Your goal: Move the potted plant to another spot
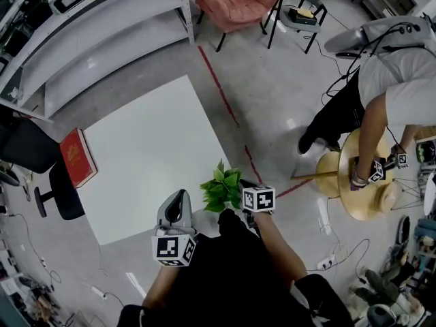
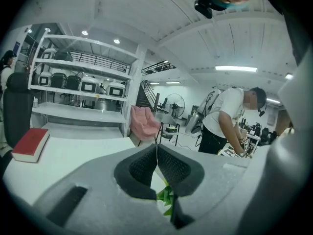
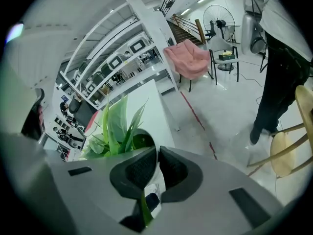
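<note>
The potted plant (image 1: 221, 185) shows as a tuft of green leaves over the near right edge of the white table (image 1: 150, 148). My right gripper (image 1: 240, 195) sits right behind it, pointing steeply down. In the right gripper view the leaves (image 3: 113, 126) rise just past the jaws, and my right gripper (image 3: 157, 153) is shut on the thin white rim of the pot. My left gripper (image 1: 180, 199) hovers to the plant's left over the table edge. In its own view my left gripper (image 2: 157, 153) is shut with the pads touching and nothing between them; a few leaves (image 2: 165, 196) show below.
A red book (image 1: 78, 157) lies at the table's left edge beside a black chair (image 1: 41, 162). White shelving (image 1: 102, 33) stands beyond, and a pink chair (image 1: 231, 2) at the back. Another person (image 1: 392, 87) works with grippers at a round wooden table (image 1: 364, 199) on the right.
</note>
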